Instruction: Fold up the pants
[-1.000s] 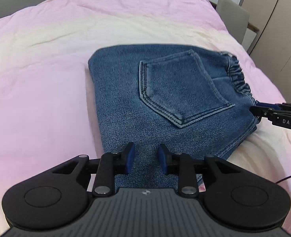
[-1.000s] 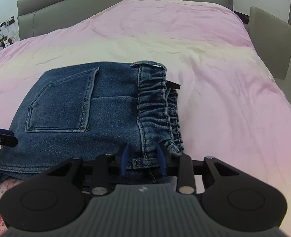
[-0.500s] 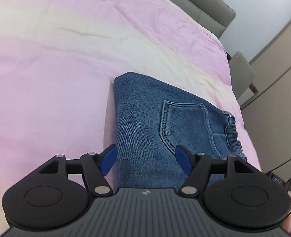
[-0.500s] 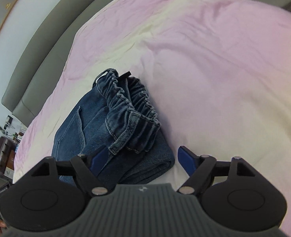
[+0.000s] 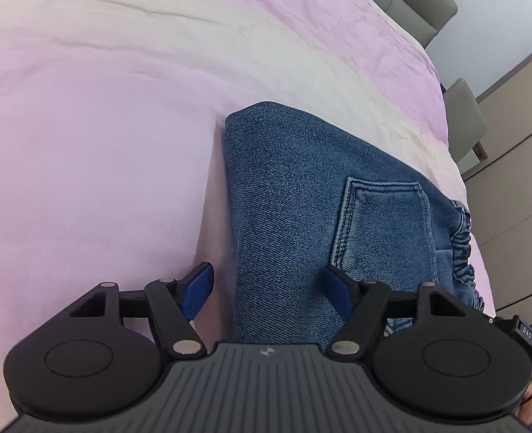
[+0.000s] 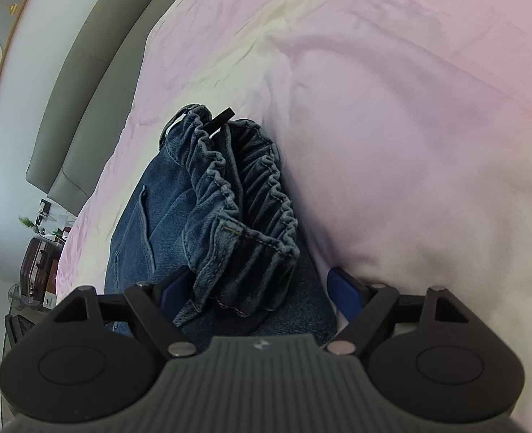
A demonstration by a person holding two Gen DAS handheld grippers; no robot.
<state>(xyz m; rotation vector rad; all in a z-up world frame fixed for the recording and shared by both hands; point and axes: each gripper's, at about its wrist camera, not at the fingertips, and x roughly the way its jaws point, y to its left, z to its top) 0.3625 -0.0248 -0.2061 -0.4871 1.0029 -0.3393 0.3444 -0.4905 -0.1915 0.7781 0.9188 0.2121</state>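
Denim-blue folded pants (image 5: 302,216) lie on the pink bedsheet (image 5: 85,144); left gripper (image 5: 266,288) and right gripper (image 6: 255,288) spread wide, straddling edges — press evenly, flatten.

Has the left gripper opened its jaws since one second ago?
Yes. The left gripper now has wide jaws straddling the left edge of the folded jeans; before, they were nearly shut.

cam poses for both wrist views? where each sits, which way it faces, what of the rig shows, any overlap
Left wrist: on the left gripper, low at the folded edge of the jeans, facing along them over the pink bedspread; jaws open, fingertip at bottom right.
Right wrist: on the right gripper, at the elastic waistband, facing the headboard; jaws open.
Shared: jeans, waistband, bedspread.
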